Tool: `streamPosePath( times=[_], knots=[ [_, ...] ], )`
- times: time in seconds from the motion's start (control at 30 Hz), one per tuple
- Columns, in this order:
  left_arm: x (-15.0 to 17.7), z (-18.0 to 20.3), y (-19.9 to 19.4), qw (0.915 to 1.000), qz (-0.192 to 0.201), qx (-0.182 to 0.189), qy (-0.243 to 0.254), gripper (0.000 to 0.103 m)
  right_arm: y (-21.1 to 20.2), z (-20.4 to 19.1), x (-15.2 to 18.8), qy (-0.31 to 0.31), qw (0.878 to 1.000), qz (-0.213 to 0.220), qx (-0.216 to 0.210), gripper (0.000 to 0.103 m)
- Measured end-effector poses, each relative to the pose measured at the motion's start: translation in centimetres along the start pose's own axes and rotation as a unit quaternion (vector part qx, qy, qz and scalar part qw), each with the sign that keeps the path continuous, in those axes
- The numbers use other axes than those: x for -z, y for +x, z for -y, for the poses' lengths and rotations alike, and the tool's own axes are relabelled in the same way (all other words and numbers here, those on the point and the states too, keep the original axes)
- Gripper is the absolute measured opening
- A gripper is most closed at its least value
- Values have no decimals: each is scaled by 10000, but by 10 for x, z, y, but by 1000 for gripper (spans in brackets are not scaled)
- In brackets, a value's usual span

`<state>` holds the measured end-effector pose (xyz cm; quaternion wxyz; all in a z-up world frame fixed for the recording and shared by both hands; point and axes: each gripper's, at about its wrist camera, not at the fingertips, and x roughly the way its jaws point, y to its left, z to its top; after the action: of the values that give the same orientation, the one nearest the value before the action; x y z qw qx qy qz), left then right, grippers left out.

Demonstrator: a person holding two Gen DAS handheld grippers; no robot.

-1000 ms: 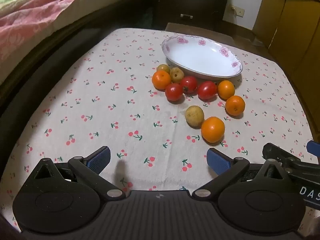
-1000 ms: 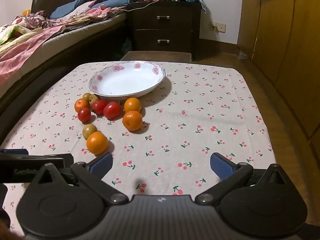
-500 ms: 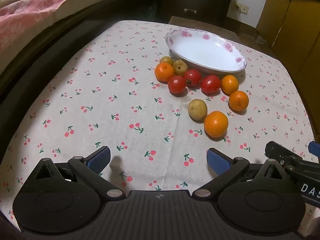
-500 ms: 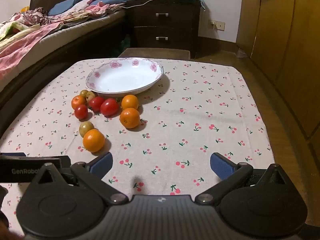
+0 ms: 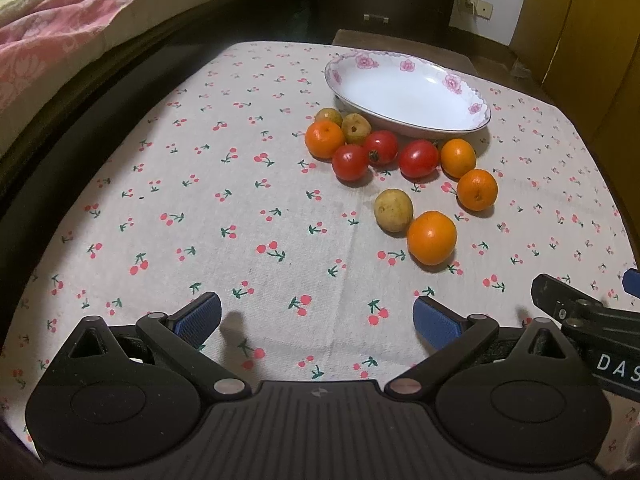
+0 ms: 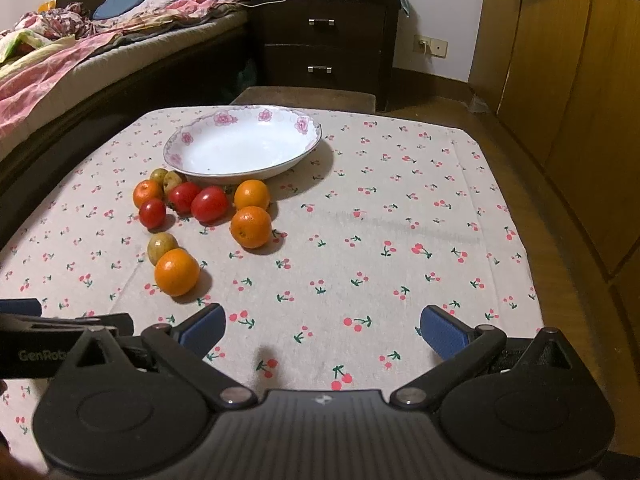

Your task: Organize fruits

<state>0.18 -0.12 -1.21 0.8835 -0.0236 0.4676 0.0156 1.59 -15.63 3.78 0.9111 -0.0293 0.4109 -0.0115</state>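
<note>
A white flowered dish (image 5: 408, 96) stands empty at the far side of the cherry-print tablecloth; it also shows in the right wrist view (image 6: 244, 146). Several fruits lie loose in front of it: oranges, red tomatoes and small yellow-brown fruits. The nearest orange (image 5: 432, 238) lies beside a yellow-brown fruit (image 5: 393, 210). In the right wrist view the nearest orange (image 6: 177, 272) lies ahead and to the left. My left gripper (image 5: 318, 318) is open and empty, short of the fruit. My right gripper (image 6: 323, 330) is open and empty over bare cloth.
A bed with pink bedding (image 6: 60, 64) runs along the left of the table. A dark drawer chest (image 6: 326, 40) stands beyond the far edge. Wooden cabinets (image 6: 568, 80) line the right side. The right gripper's side (image 5: 580, 312) shows at the left view's right edge.
Both grippers have moved a little forward toward the fruit, so the fruit and dish look slightly larger. Both stayed open. No fruit has moved.
</note>
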Motion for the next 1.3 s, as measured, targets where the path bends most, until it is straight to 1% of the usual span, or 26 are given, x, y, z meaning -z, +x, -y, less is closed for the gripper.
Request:
streamPosePath(
  times=[1.3],
  knots=[
    [0, 3, -2, 9998, 66, -116, 137, 101, 2, -1, 1, -7, 10000, -82, -10, 97]
  ],
)
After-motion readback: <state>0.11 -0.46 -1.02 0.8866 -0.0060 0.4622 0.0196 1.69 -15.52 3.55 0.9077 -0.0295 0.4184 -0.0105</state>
